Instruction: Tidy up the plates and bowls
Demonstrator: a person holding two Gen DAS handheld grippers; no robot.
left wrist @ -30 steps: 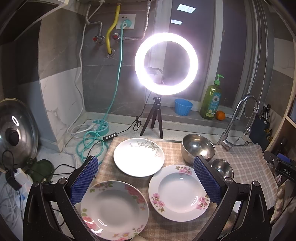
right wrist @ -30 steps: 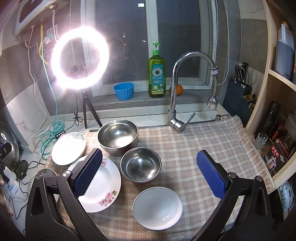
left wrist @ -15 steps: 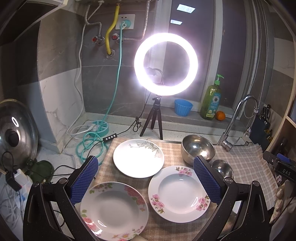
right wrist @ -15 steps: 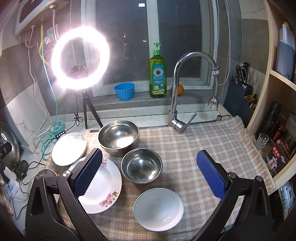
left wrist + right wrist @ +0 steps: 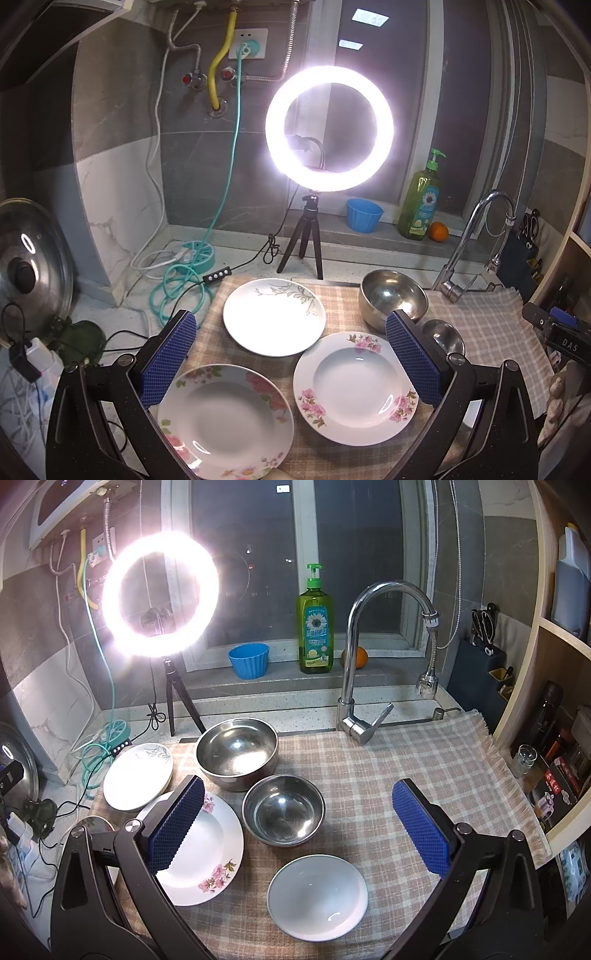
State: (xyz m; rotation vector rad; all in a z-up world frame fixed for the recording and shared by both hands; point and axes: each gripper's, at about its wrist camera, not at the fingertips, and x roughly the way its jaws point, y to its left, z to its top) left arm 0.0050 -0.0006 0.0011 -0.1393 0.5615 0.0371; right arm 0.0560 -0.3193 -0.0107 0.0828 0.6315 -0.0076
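Both grippers hang released and empty: the left gripper (image 5: 291, 354) sits nearest the floral plates (image 5: 356, 384), the right gripper (image 5: 299, 823) just above the white bowl (image 5: 317, 897) near the checked cloth's (image 5: 406, 760) front edge.

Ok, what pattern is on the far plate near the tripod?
White with grey-green leaf sprigs, clearest in the left wrist view.

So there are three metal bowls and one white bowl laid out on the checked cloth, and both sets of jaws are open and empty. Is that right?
Not quite: there are two metal bowls, not three. The right wrist view shows the large metal bowl and the small metal bowl in front of it. The white bowl does lie on the checked cloth, and the left gripper and right gripper both have open, empty jaws.
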